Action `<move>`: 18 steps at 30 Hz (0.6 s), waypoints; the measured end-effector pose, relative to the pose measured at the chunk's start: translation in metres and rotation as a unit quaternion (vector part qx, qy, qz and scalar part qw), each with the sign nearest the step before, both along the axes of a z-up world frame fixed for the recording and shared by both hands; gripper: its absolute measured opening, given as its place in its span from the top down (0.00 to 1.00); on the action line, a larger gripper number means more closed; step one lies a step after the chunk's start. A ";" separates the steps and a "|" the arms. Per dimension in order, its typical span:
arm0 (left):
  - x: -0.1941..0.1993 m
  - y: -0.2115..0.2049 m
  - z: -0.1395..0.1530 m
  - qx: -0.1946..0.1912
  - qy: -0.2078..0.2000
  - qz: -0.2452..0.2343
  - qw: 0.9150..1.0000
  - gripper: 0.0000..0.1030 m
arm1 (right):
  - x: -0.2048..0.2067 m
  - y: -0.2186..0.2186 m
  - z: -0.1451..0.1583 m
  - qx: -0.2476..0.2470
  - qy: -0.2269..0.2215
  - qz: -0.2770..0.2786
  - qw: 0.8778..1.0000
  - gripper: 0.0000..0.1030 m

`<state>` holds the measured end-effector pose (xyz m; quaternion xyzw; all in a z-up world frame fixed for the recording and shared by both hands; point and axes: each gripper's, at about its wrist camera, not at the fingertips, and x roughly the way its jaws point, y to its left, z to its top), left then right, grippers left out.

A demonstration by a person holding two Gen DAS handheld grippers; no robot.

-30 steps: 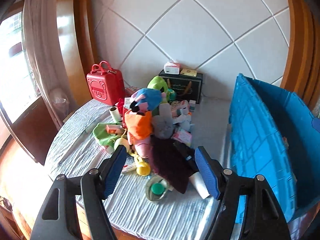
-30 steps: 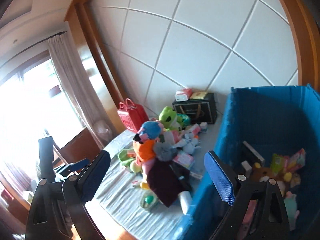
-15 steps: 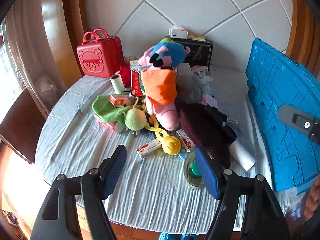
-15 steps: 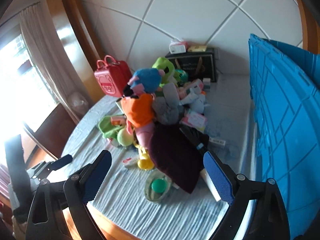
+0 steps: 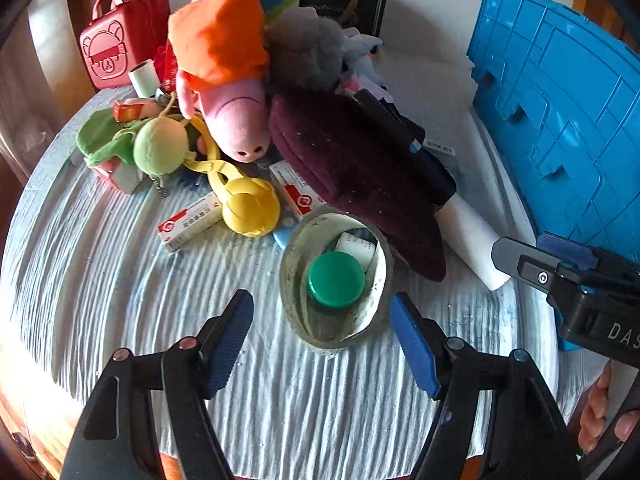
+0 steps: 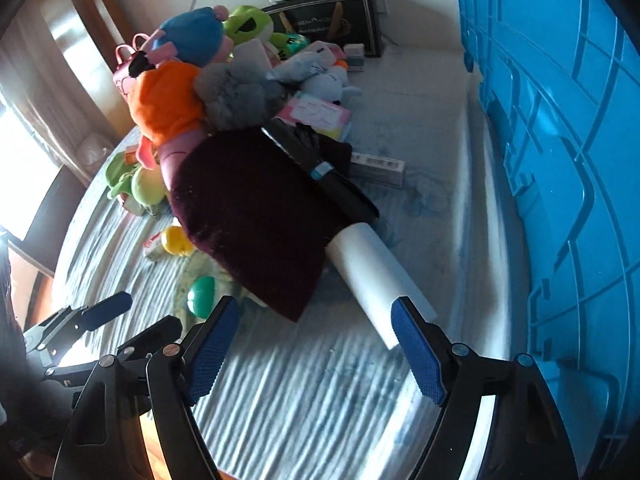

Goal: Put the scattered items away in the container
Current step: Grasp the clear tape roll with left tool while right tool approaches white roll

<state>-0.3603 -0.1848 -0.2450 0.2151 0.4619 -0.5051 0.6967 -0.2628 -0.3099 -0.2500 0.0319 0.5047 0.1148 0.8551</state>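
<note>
Both tools lower now; maroon cloth (image 6: 256, 216) half-hides white tube (image 6: 376, 276).

One blue crate (image 5: 560, 92), one red case (image 5: 120, 40), one white tube (image 6: 376, 272), two red-and-white boxes (image 5: 188, 220), one yellow toy (image 5: 248, 204)

Both rigs look identical: the left hand-held gripper (image 5: 322, 342) and the right hand-held gripper (image 6: 314, 346) are black plastic frames with small silver screws at the joints, blue ribbed pads (image 5: 412, 346) on the fingers, and white "DAS" lettering on the right one's body.
</note>
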 end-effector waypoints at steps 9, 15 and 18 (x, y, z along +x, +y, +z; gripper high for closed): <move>0.003 -0.031 -0.029 0.023 -0.015 -0.029 0.999 0.31 | 0.008 -0.008 -0.028 -0.032 0.012 -0.024 0.999 0.23; 0.017 -0.040 -0.040 0.026 -0.003 -0.037 0.999 0.24 | 0.025 -0.009 -0.044 -0.076 0.013 -0.022 0.997 0.23; 0.020 -0.044 -0.047 0.035 -0.007 -0.039 0.999 0.23 | 0.032 -0.014 -0.056 -0.086 0.026 -0.021 0.996 0.23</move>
